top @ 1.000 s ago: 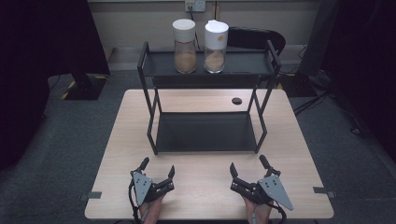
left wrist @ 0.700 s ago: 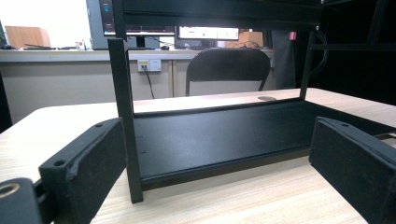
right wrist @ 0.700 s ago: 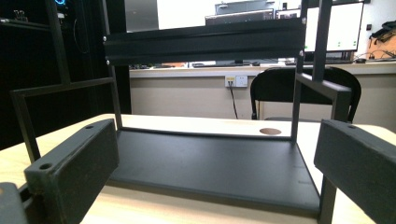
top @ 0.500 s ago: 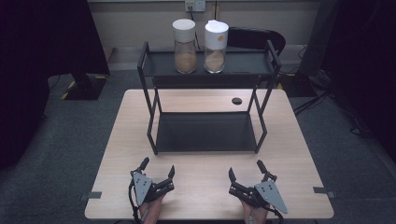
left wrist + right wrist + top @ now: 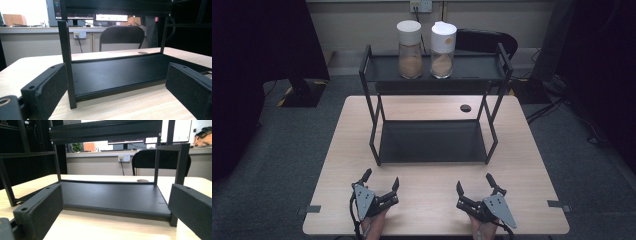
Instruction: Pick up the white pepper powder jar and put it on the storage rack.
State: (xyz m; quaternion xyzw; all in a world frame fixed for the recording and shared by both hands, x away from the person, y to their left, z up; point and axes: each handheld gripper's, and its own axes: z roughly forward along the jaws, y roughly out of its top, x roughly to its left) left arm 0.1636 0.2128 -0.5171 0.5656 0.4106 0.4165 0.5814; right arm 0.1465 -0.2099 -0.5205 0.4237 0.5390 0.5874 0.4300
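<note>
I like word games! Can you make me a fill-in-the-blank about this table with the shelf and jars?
1. The two jars stand on the ____ shelf of the black rack.
2. The left gripper and right gripper both have jaws that are ____.
3. Both jars have lids coloured ____.

Missing words: top; open; white

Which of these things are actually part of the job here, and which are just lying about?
Part of the job:
left gripper, open
right gripper, open
black rack nearest the grippers
two jars on its top shelf

Lying about:
black chair behind the table
wall socket
</note>
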